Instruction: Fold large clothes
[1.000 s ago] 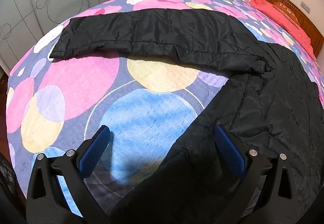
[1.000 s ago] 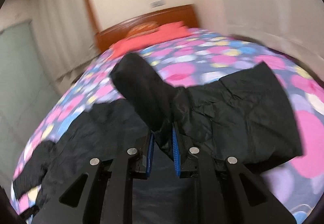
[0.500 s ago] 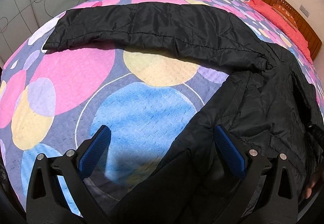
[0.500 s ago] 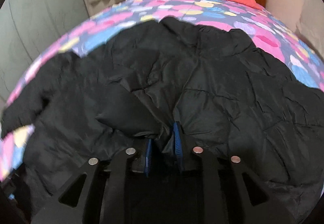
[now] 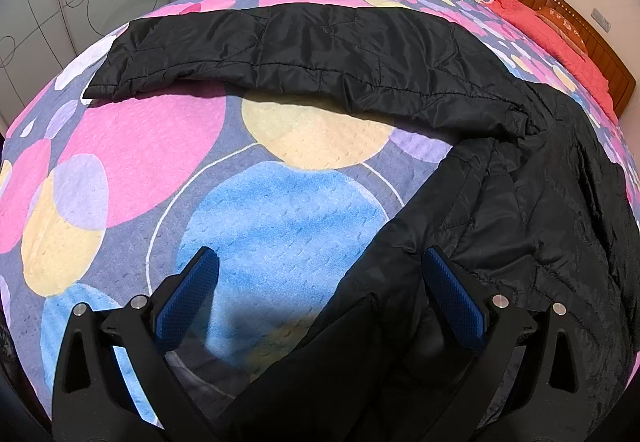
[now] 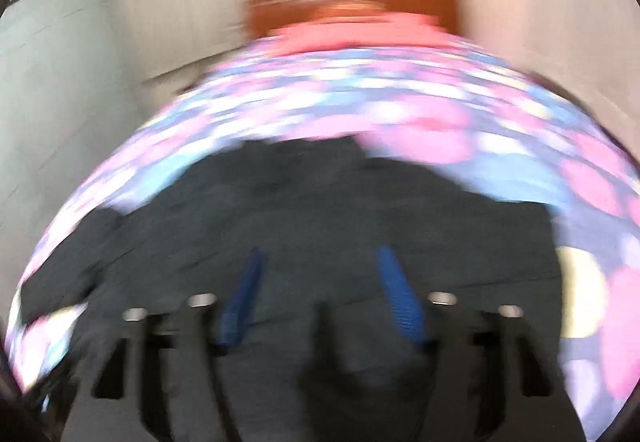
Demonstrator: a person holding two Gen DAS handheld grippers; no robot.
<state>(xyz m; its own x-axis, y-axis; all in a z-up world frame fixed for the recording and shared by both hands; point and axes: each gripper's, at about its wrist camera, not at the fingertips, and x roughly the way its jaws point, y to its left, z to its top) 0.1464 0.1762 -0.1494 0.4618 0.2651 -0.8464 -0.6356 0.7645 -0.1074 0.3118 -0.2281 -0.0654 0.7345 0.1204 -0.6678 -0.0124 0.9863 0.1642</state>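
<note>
Black jacket (image 5: 520, 194) no longer pinched: right gripper (image 6: 320, 294) fingers now apart, left gripper (image 5: 320, 282) fingers apart as before.

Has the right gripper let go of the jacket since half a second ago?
Yes. The right gripper now stands open over the black jacket, and the headboard sits lower in view.

Black quilted jacket (image 5: 520, 202), sleeve (image 5: 304, 50) outstretched, flat
</note>
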